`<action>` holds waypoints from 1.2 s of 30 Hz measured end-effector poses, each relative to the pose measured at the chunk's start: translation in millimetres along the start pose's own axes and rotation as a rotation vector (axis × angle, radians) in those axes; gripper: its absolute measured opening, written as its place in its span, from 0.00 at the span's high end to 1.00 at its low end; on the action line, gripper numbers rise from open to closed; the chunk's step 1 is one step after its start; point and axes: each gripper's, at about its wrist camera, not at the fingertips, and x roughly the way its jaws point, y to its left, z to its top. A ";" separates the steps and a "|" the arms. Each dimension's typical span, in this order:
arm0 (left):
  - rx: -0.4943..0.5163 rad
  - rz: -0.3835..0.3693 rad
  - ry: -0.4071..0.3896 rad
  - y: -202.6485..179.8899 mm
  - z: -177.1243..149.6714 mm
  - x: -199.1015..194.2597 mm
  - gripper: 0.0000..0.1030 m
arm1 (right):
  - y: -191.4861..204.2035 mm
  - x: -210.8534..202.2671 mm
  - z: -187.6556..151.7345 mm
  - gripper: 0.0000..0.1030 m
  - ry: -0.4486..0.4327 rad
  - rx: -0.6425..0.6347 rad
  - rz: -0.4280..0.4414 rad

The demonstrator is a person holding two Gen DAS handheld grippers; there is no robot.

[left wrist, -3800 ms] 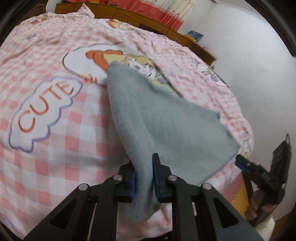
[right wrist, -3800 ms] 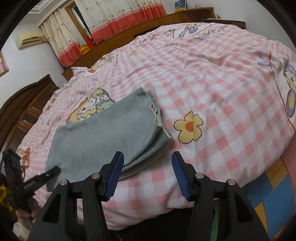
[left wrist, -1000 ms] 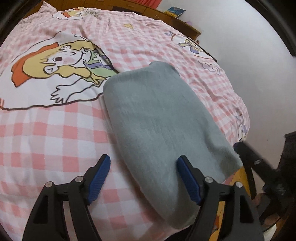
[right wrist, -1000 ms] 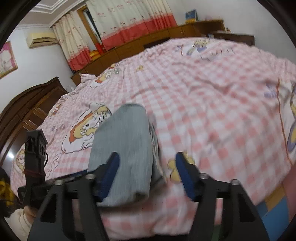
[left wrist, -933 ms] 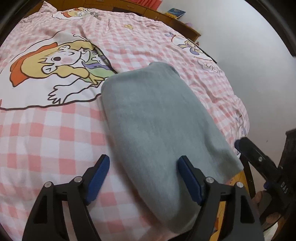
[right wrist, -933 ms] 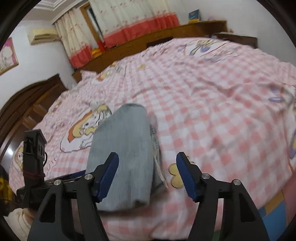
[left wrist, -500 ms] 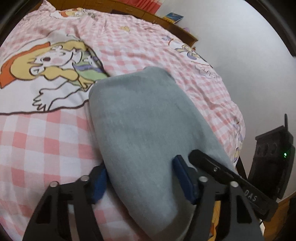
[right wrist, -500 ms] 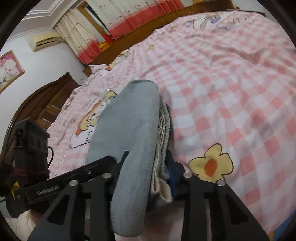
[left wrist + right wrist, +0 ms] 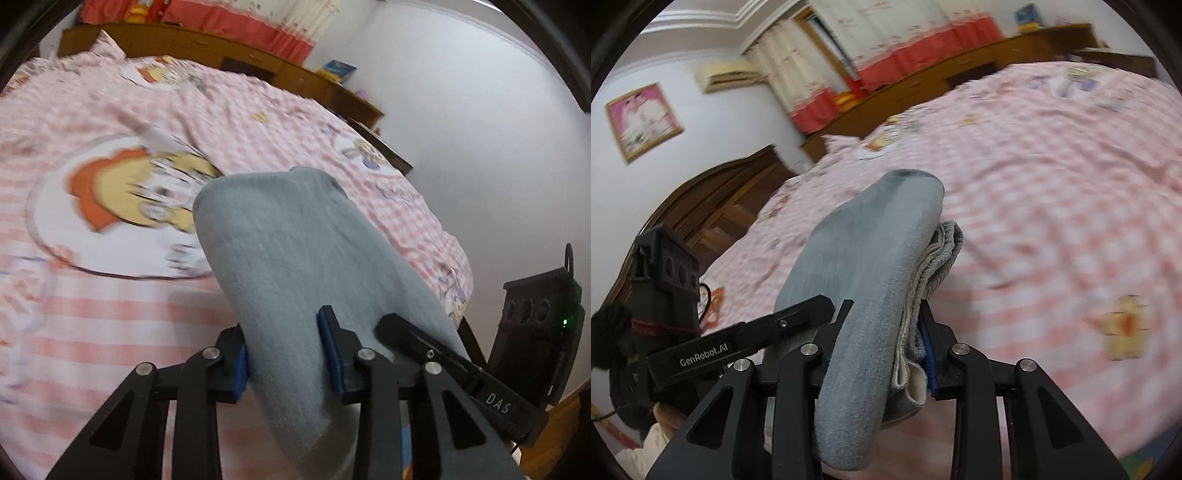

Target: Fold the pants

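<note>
Pants (image 9: pixel 295 258) edges in both hand-held grippers, above bedspread (image 9: pixel 92 295)

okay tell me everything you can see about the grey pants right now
The grey pants are a soft, fleecy-looking fabric, folded into a thick, rounded bundle. Layered edges, a ribbed hem and a pale lining show along one side. The left gripper and the right gripper each clamp the near end, side by side. The bundle juts forward over the pink checked bedspread; whether its far end touches the bed is unclear.
</note>
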 end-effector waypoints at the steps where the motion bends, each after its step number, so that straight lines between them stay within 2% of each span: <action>1: 0.003 0.021 -0.008 11.1 1.9 -13.1 0.66 | 9.3 5.9 -1.6 0.69 0.003 -0.007 0.011; 5: 0.009 0.113 -0.033 59.0 10.0 -58.0 0.66 | 66.7 53.1 -7.9 0.69 0.036 -0.024 0.080; 11: 0.019 0.202 -0.057 147.9 31.2 -102.5 0.66 | 138.4 124.7 -16.1 0.68 0.055 -0.086 0.097; 15: -0.001 0.191 -0.062 194.5 33.3 -99.0 0.65 | 148.5 165.6 -31.3 0.68 0.088 -0.143 0.009; 18: -0.001 0.219 0.008 222.1 19.7 -65.1 0.61 | 141.1 186.8 -44.9 0.67 0.159 -0.150 -0.066; 19: -0.002 0.235 0.025 228.3 13.3 -54.1 0.55 | 132.9 188.7 -49.5 0.66 0.167 -0.149 -0.066; 22: -0.035 0.233 -0.030 237.5 3.1 -57.3 0.43 | 123.9 178.4 -48.4 0.61 0.170 -0.148 -0.046; 24: -0.058 0.233 -0.042 235.6 0.5 -65.7 0.42 | 122.6 164.9 -43.8 0.61 0.169 -0.148 -0.052; 28: -0.038 0.310 -0.122 213.3 -8.3 -102.6 0.44 | 132.1 141.2 -37.2 0.61 0.126 -0.180 -0.069; 30: -0.026 0.330 -0.157 198.6 -12.9 -117.0 0.49 | 141.1 128.2 -34.9 0.61 0.089 -0.207 -0.067; 33: -0.013 0.328 -0.173 177.6 -20.1 -131.6 0.63 | 158.6 111.7 -34.1 0.63 0.041 -0.267 -0.028; 34: -0.014 0.311 -0.171 171.2 -22.8 -133.0 0.69 | 165.1 110.6 -35.4 0.66 0.043 -0.293 0.002; 36: -0.014 0.284 -0.168 165.7 -26.0 -129.3 0.72 | 171.0 116.8 -38.1 0.73 0.074 -0.322 0.019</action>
